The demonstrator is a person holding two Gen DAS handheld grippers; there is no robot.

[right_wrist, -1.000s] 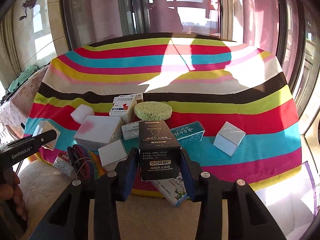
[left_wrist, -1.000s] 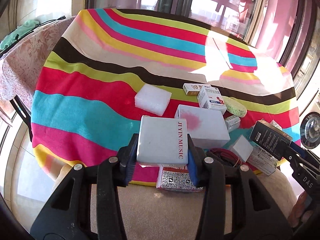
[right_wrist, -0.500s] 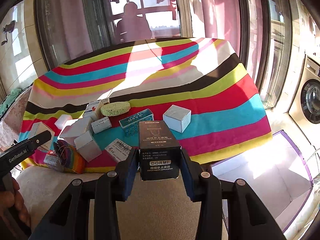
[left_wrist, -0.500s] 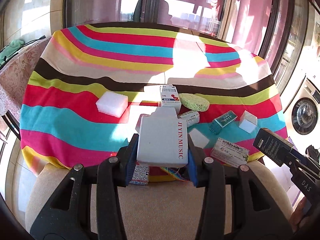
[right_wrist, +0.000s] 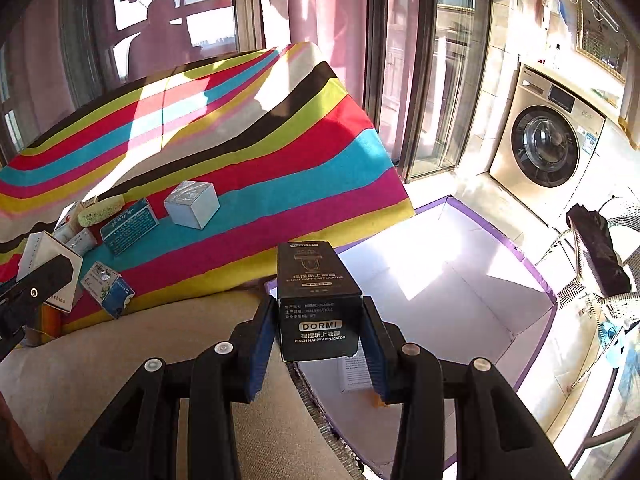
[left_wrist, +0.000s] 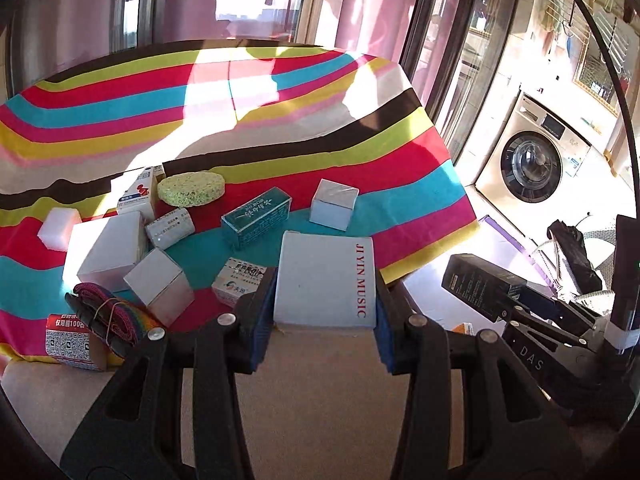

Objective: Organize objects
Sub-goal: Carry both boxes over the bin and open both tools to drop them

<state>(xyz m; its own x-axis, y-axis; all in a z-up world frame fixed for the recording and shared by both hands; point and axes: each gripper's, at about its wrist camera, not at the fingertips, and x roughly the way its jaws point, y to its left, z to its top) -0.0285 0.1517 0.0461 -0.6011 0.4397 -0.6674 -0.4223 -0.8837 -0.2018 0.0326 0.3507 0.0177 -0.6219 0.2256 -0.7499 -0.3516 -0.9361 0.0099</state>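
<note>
Clearly we grip the white box in our left gripper and the black box in our right gripper (both clamped by their sides alone), so a loosened pinch could drop either short of the purple-edged bin at lower right.

The white JI YIN MUSIC box hides its own underside and covers the near corner of a small printed carton behind it. In the right wrist view the black DORMI box covers most of a white leaflet lying in the purple-edged bin, whose near end is cut off behind the jaws. A white box at the left is partly masked by the left gripper's dark finger. Print on the teal carton is too small to read. The striped cloth runs out of the left edge.
</note>
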